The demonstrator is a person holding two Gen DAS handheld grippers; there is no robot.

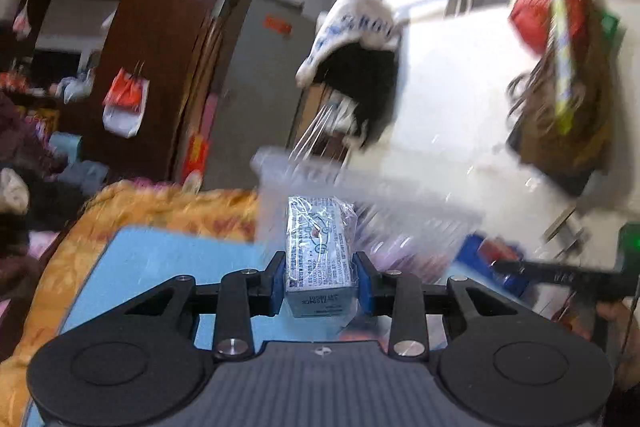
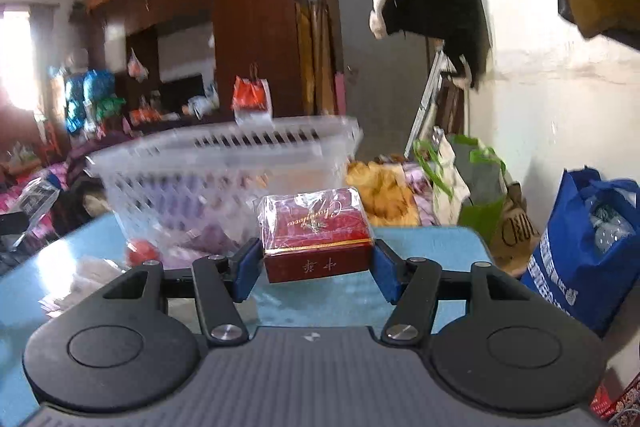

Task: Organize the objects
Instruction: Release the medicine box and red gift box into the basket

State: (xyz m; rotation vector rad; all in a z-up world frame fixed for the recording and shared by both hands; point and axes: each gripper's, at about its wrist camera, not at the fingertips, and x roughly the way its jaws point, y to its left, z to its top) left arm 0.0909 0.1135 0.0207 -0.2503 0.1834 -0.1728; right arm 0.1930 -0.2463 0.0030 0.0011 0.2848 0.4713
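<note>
Two grippers, one box each. Left gripper [image 1: 320, 277] — pads clamped on one pale printed box [image 1: 319, 255] in clear wrap, held above the blue table [image 1: 160, 259]. Right gripper [image 2: 316, 267] — pads clamped on one red box [image 2: 316, 239], also wrapped. One clear slotted basket [image 2: 224, 163] stands toward the table's far edge; contents blurred, approx. one red round item [image 2: 142, 251] beside it.

Heavy motion blur, fisheye-bent edges, perhaps daylight glare from the window [image 2: 16, 63] at left.
</note>
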